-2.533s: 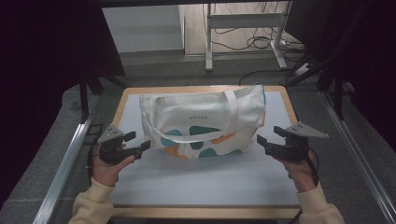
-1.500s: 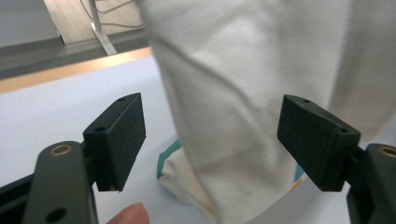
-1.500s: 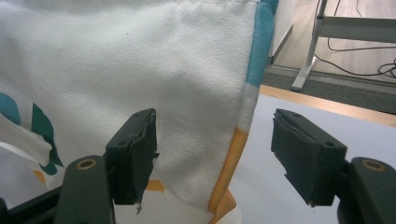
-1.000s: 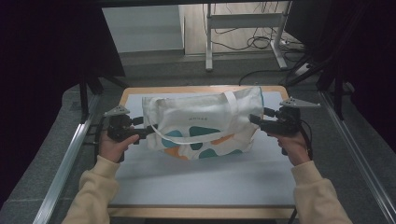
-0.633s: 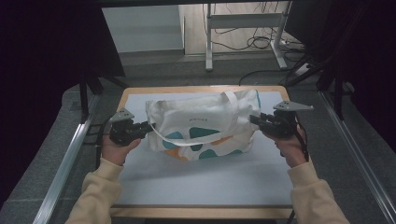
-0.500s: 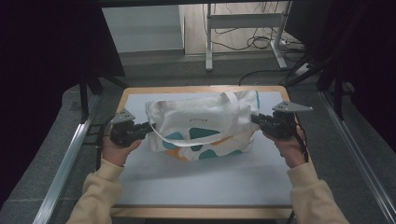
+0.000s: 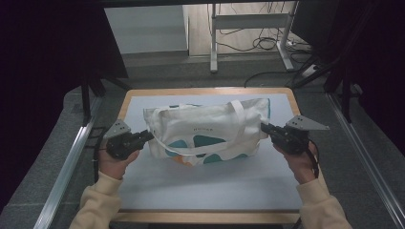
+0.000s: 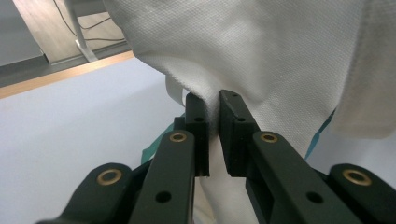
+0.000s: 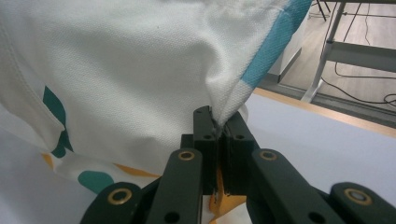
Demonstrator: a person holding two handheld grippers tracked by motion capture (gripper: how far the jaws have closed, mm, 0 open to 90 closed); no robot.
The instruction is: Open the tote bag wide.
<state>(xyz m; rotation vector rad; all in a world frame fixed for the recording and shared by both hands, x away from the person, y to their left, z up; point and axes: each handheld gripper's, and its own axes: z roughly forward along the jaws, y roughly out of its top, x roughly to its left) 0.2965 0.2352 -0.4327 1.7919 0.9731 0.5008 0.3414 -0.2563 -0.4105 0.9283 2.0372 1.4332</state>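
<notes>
Tote bag [image 7: 210,129] lies on tabletop [image 7: 205,186], centre-rear. Left tool [image 7: 149,135] jaws, just closed, clamp fabric at bag's left edge. Right tool [image 7: 263,128] jaws, just closed, clamp bag's right corner.

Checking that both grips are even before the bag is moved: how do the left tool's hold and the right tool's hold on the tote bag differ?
The left tool pinches a plain white fold at its end of the tote bag; the right tool pinches the opposite end by a blue-edged corner. A slim gap with cloth shows between the left jaws; the right jaws look nearly flush. Both have just closed on fabric.
</notes>
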